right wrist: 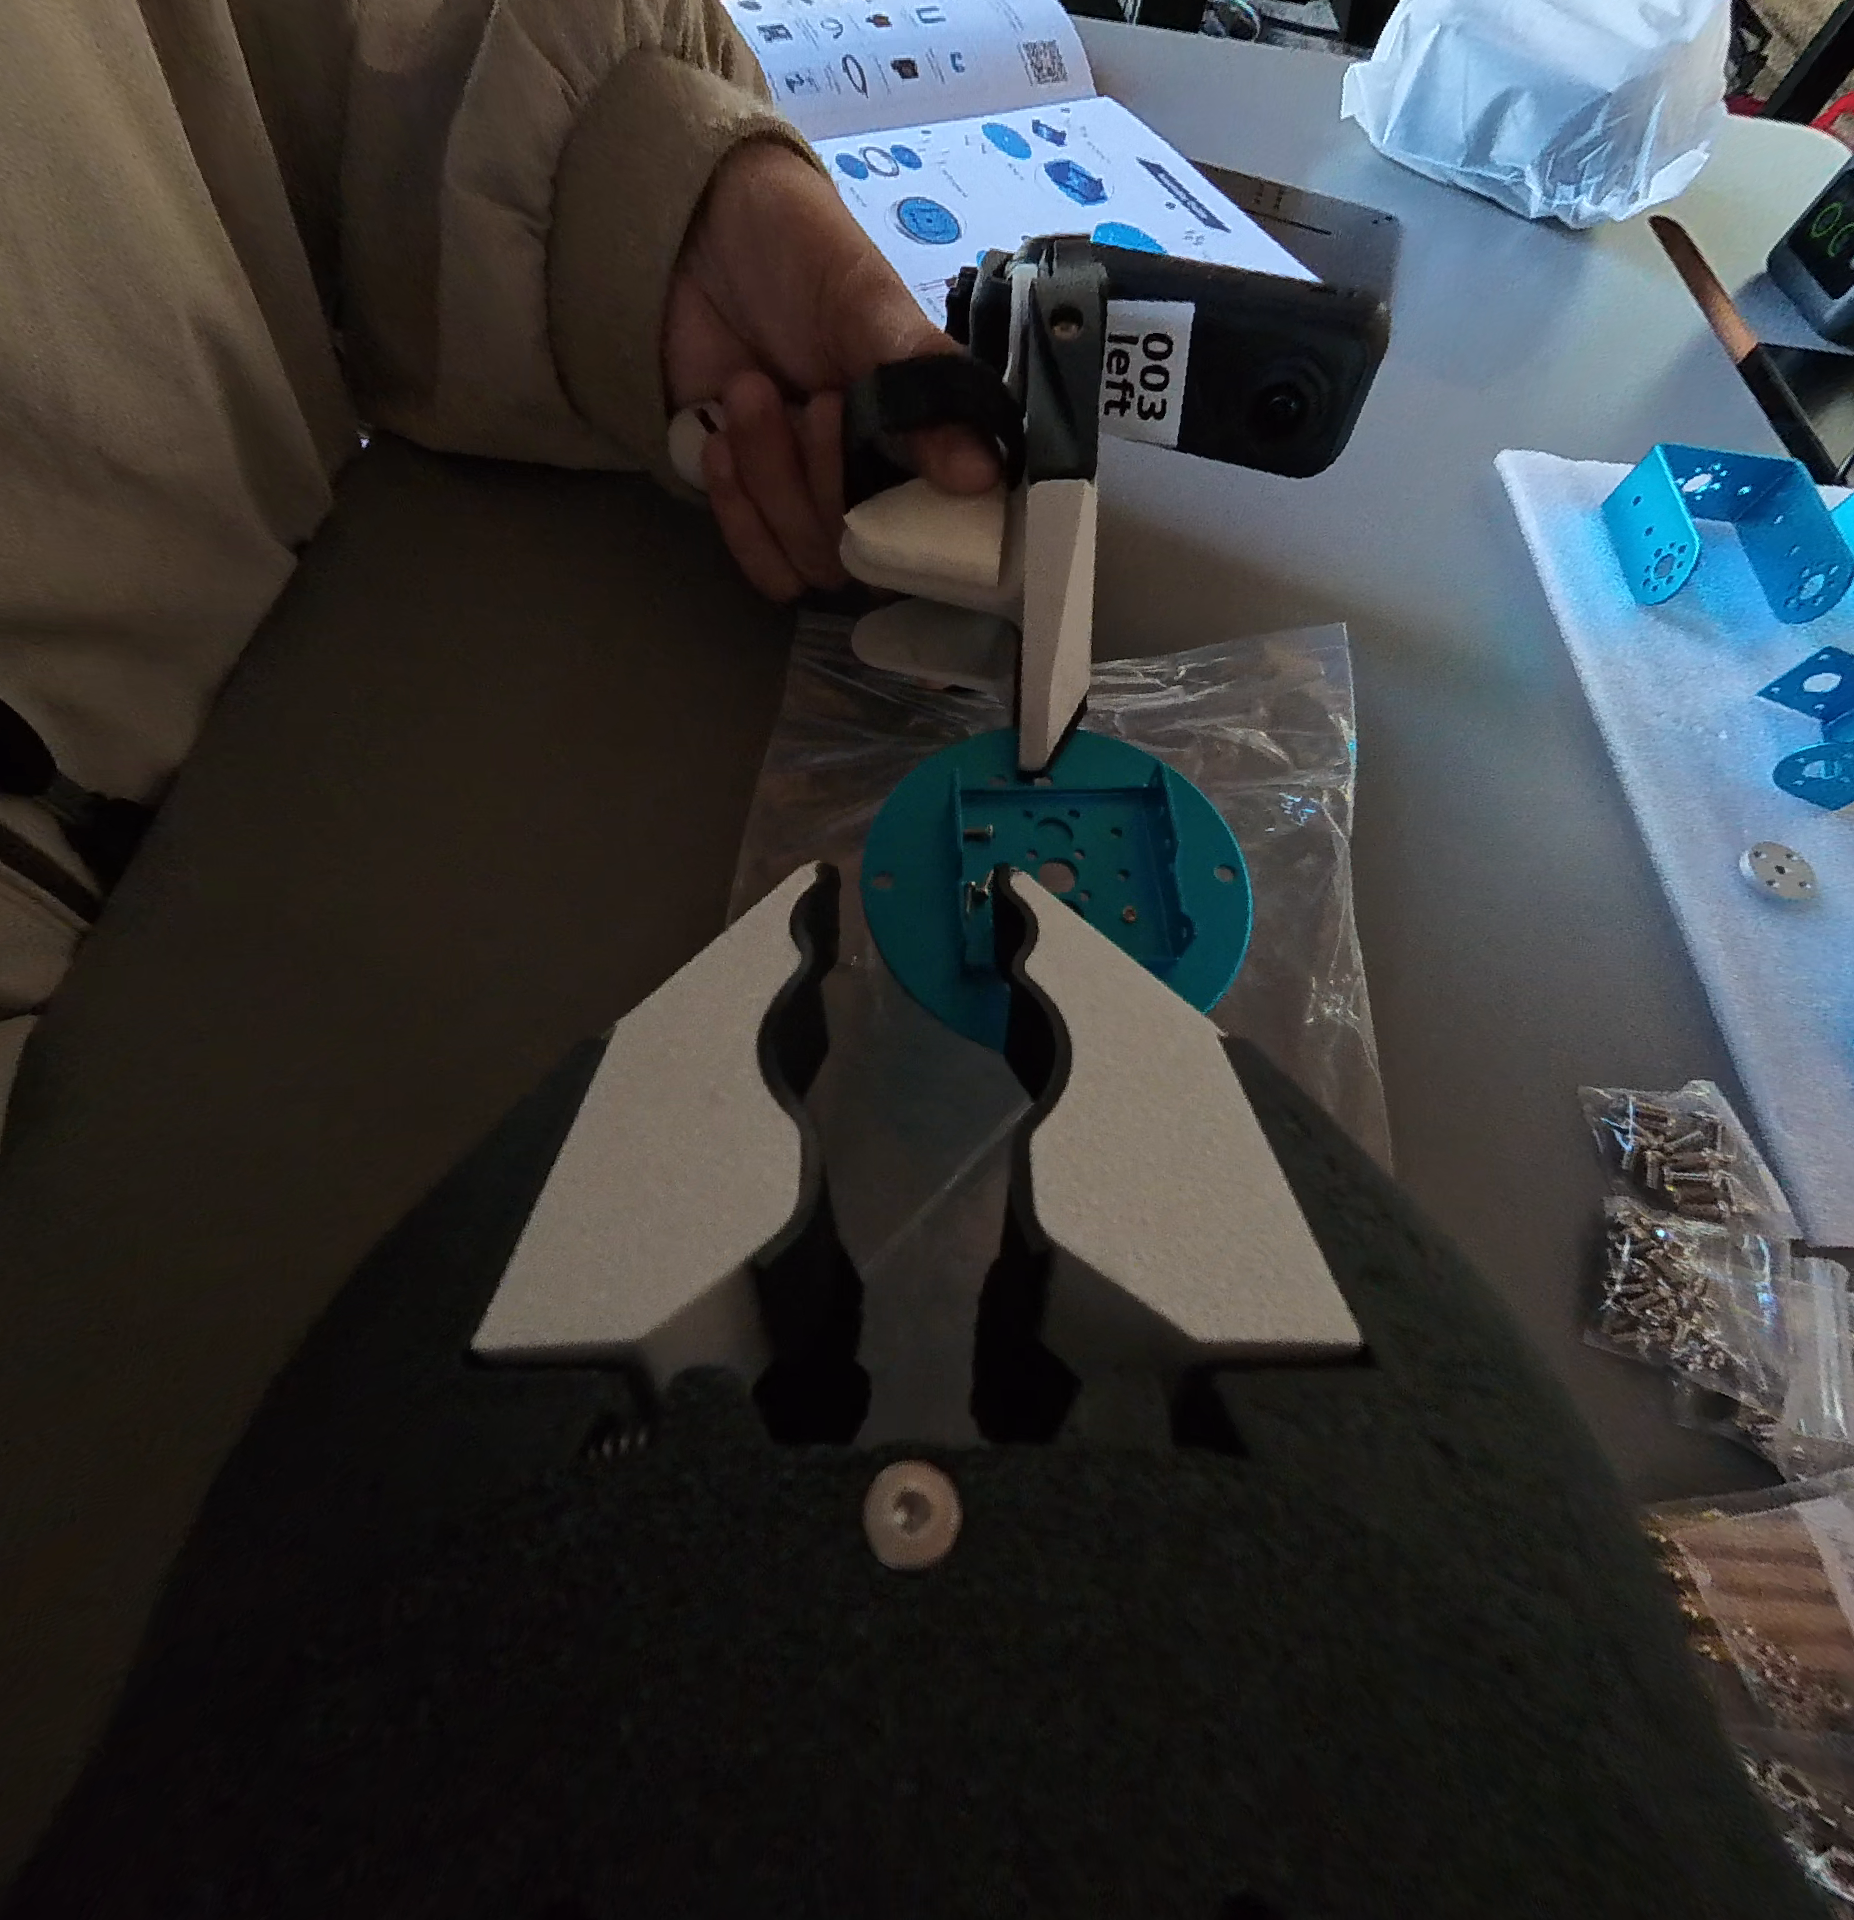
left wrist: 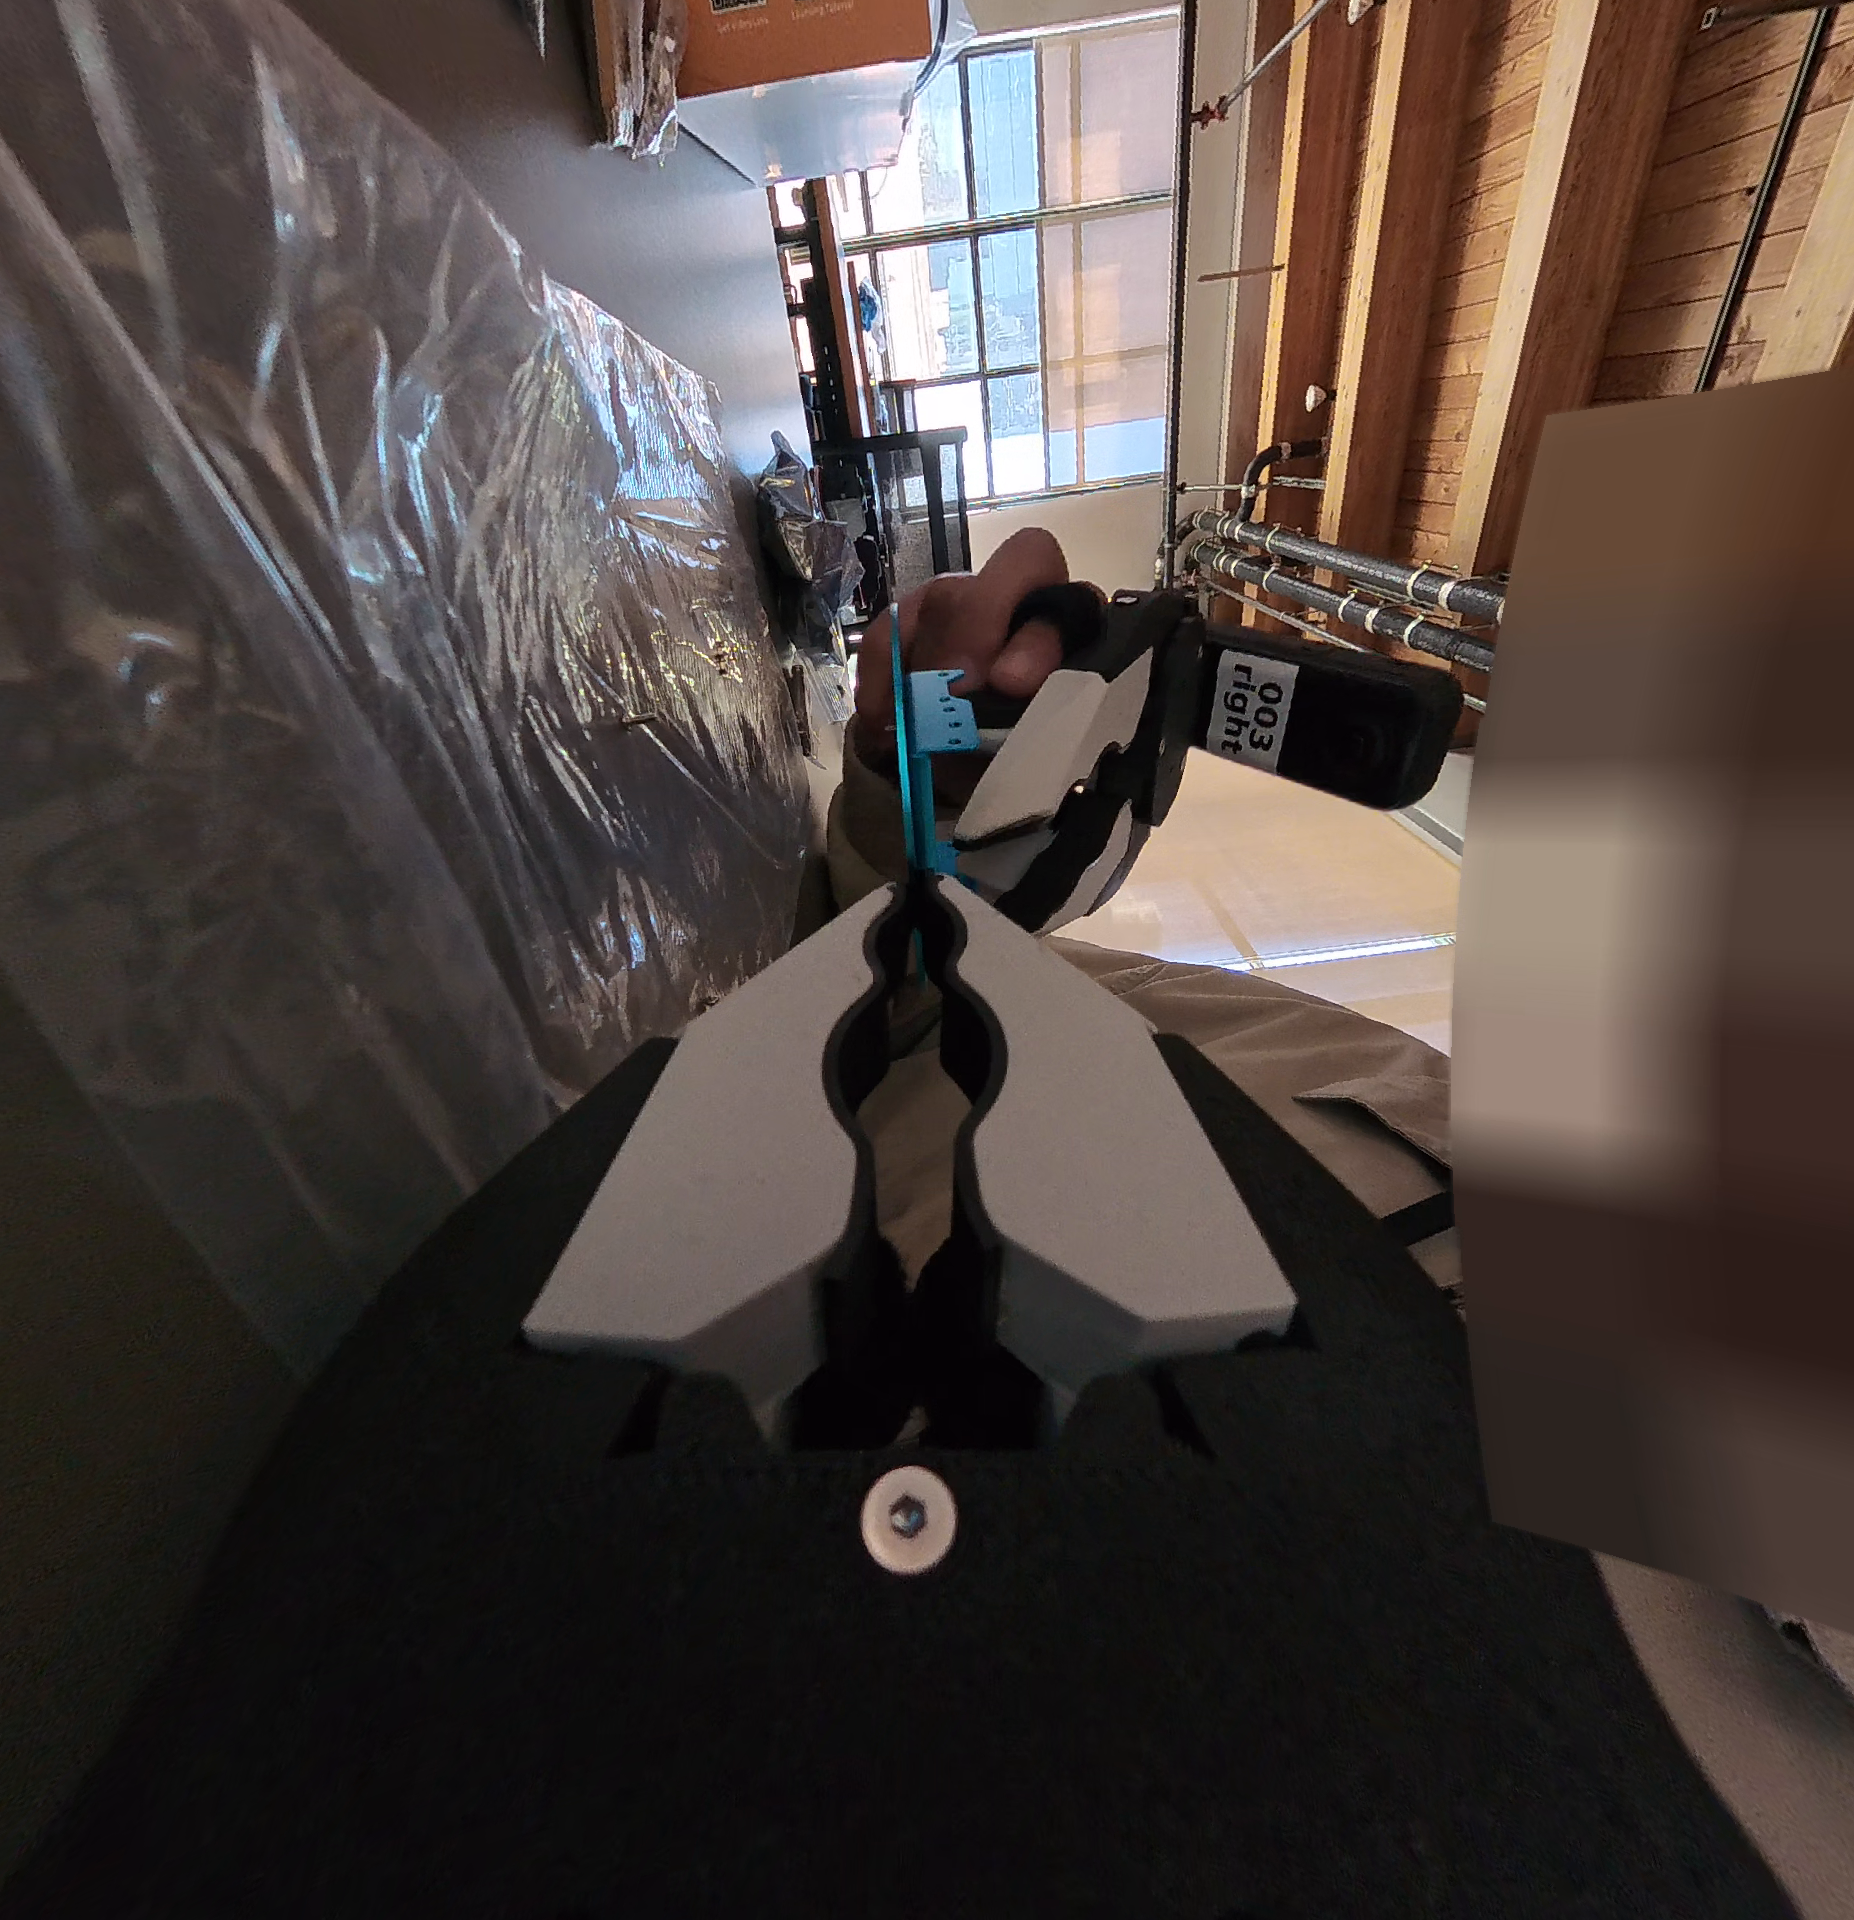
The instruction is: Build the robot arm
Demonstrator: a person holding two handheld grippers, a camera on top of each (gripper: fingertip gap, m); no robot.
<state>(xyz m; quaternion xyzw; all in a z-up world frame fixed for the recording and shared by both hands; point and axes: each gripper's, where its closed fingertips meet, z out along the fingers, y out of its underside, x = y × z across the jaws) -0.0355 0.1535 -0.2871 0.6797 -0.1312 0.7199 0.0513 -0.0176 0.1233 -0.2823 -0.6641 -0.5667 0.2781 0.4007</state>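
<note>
A blue round metal plate [right wrist: 1172, 935] with a blue U-bracket [right wrist: 1079, 831] fixed on its face is held up above a clear plastic bag [right wrist: 1266, 727]. My left gripper [right wrist: 1037, 767] is shut on the plate's far rim. In the left wrist view the plate [left wrist: 907, 769] shows edge-on between the left gripper's [left wrist: 915, 885] tips, with the bracket [left wrist: 944, 712] sticking out to the right. My right gripper [right wrist: 915, 888] is open. Its right fingertip [right wrist: 1022, 914] lies against the bracket's near side, by a small screw [right wrist: 977, 891]. The right gripper also shows in the left wrist view [left wrist: 990, 873].
On the grey table [right wrist: 1474, 395] lie an open instruction booklet [right wrist: 1006, 156], a white foam sheet [right wrist: 1650, 831] with blue brackets [right wrist: 1723, 530] and a silver hub [right wrist: 1777, 871], bags of screws [right wrist: 1681, 1226] and a white plastic bag [right wrist: 1546, 94]. A plastic-wrapped bulk [left wrist: 383, 623] fills the left. Left tips to right tips: about 4 centimetres.
</note>
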